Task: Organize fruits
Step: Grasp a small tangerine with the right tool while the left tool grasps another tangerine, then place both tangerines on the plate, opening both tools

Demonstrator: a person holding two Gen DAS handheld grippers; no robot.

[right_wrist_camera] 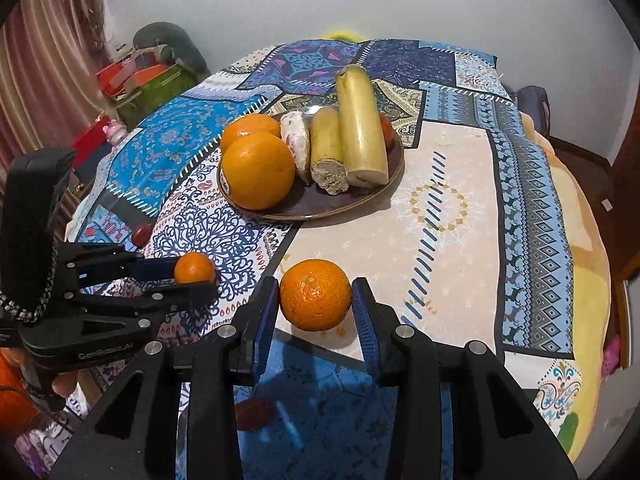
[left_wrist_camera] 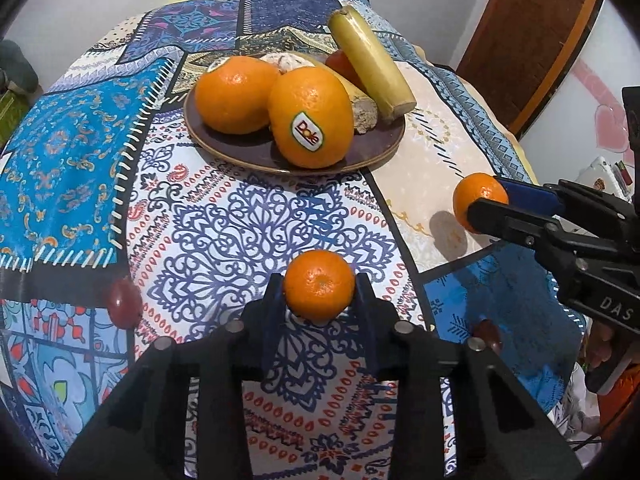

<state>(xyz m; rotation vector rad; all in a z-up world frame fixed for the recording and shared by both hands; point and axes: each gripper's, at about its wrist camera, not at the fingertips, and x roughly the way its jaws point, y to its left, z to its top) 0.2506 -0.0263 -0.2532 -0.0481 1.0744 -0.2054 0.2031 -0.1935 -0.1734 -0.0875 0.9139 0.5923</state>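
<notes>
A brown plate (left_wrist_camera: 256,152) (right_wrist_camera: 360,196) holds two large oranges (left_wrist_camera: 310,118) (right_wrist_camera: 258,170), two bananas (left_wrist_camera: 370,64) (right_wrist_camera: 360,124), a white peeled fruit (right_wrist_camera: 294,140) and a red fruit (left_wrist_camera: 342,66). My left gripper (left_wrist_camera: 319,292) (right_wrist_camera: 196,276) is shut on a small mandarin (left_wrist_camera: 319,286) (right_wrist_camera: 195,267) above the patterned cloth. My right gripper (right_wrist_camera: 315,300) (left_wrist_camera: 486,202) has its jaws around a second mandarin (right_wrist_camera: 315,294) (left_wrist_camera: 478,196) resting on the cream patch; small gaps show beside it.
Small red fruits lie on the cloth (left_wrist_camera: 124,302) (left_wrist_camera: 488,334) (right_wrist_camera: 140,234) (right_wrist_camera: 254,414). The patchwork cloth (left_wrist_camera: 80,168) covers the round table. Clutter (right_wrist_camera: 136,76) stands by the wall at left, a wooden door (left_wrist_camera: 532,40) at right.
</notes>
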